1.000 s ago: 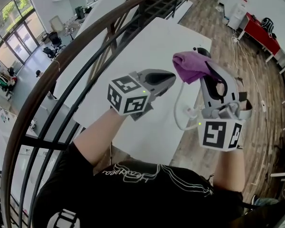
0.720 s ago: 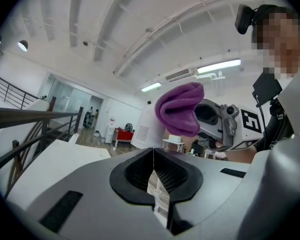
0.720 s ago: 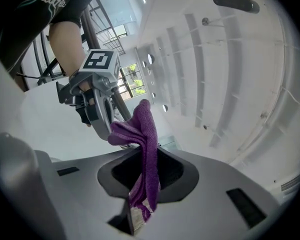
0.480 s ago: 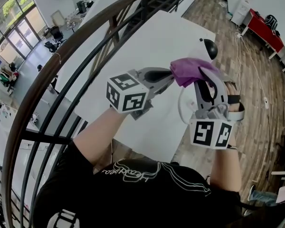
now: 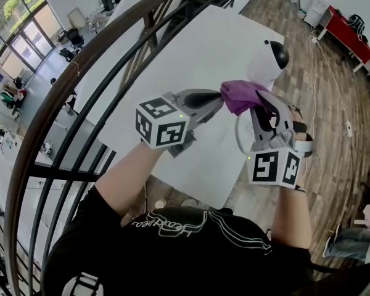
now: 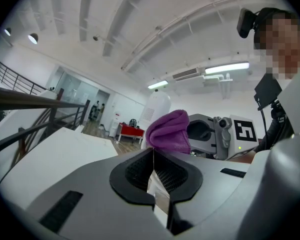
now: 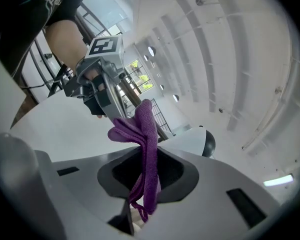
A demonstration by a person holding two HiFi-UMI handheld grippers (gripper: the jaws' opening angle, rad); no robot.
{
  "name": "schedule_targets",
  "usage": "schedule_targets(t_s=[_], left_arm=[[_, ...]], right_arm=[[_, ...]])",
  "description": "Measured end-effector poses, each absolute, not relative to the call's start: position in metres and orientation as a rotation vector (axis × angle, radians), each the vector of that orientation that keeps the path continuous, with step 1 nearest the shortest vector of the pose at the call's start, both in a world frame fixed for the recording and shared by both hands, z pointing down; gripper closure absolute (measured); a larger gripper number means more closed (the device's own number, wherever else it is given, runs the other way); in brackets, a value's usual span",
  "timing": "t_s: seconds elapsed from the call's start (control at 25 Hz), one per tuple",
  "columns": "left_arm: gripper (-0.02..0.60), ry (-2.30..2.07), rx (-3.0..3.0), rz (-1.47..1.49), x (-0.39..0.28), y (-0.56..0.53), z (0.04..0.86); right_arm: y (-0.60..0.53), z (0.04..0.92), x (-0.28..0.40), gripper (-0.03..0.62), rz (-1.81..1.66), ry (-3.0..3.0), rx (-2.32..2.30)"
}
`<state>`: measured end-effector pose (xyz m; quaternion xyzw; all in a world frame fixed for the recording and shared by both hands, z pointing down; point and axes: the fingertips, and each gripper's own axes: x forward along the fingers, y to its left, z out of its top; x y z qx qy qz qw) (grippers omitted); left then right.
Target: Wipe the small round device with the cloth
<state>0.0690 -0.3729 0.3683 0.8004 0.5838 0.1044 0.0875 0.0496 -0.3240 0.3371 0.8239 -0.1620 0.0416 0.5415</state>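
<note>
Left tool (image 6: 152,170): jaws together, nothing between them, tip just beside the cloth (image 6: 168,131).
Right tool (image 7: 146,171): clamped on the purple cloth, which bunches out past its jaws.
Device (image 5: 266,63): white, dark-capped, upright on the worktop (image 5: 191,48), just beyond the cloth.

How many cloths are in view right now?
1. The purple cloth is clamped in the right tool, held near the small round device. No second shows; one may be hidden.
</note>
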Motion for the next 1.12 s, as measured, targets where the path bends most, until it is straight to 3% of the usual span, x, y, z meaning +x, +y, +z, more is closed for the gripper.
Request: schedule_targets(t_s=[0.44,0.8,1.12], left_arm=[[0.571,1.676,2.39,0.167,0.018,-0.385,0.324],[0.571,1.621,2.349,0.084,-0.094,-0.362,0.268],[0.571,1.594,2.445,0.077,-0.202,-0.32,0.274]], right_arm=[[-0.314,0.306,-0.01,0.531,0.097,-0.715,2.537],[-0.275,0.275,-0.116,0.531,0.055,-1.011,2.761],[-0.222,0.282,-0.208,0.531,0.042,-1.091,2.862]])
